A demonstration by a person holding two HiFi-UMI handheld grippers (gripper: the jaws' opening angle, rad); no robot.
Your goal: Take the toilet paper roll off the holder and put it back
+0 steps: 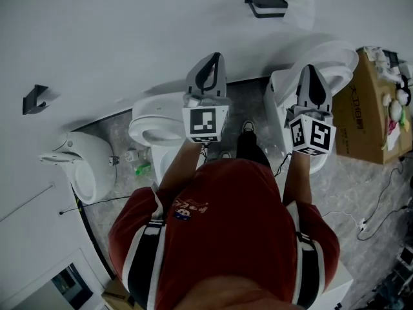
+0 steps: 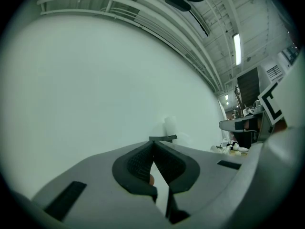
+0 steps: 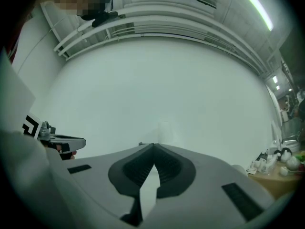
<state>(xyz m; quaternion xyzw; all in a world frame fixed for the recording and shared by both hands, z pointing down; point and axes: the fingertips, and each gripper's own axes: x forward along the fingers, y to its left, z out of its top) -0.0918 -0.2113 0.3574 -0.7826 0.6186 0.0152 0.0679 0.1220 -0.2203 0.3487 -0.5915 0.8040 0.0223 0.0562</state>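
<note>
Head view: roll (image 1: 298, 2) well past L gripper (image 1: 215, 58), R gripper (image 1: 310, 69) (closed).

wall (image 1: 129, 31): plain white | floor (image 1: 342, 186): grey stone | toilet (image 1: 148, 124): white, by wall | cardboard box (image 1: 371, 108): right

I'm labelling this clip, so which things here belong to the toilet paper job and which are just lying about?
Job: white toilet paper roll; dark wall-mounted holder; left gripper and right gripper, fingers shut, empty.
Lying about: white ceramic toilets; brown cardboard box; bare dark wall bracket.
</note>
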